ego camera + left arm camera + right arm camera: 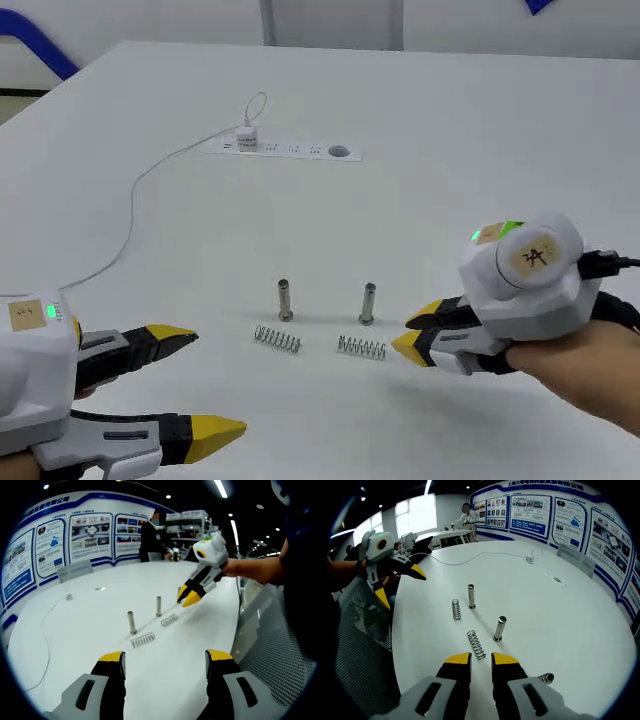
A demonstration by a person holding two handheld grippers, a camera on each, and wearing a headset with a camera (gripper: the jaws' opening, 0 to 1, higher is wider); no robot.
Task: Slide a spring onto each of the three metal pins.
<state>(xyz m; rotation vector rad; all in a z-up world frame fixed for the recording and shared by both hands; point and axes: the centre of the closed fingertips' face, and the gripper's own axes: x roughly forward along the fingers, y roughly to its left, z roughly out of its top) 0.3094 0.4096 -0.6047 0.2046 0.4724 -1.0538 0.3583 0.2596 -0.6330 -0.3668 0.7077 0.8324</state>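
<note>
We see two springs (277, 339) lying beside two upright pins (284, 300) on our desk (450, 200).
Our left gripper (218, 384) holds its fingers wide apart; our right gripper (412, 332) has them barely parted, empty.

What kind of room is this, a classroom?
More likely a company lab or showroom: a big white table with a power strip on it, and blue-edged display posters along the wall.

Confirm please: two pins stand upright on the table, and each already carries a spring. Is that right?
Not quite. The two pins stand upright on the table, but both are bare; the two springs lie flat beside them, as the head view shows.
</note>
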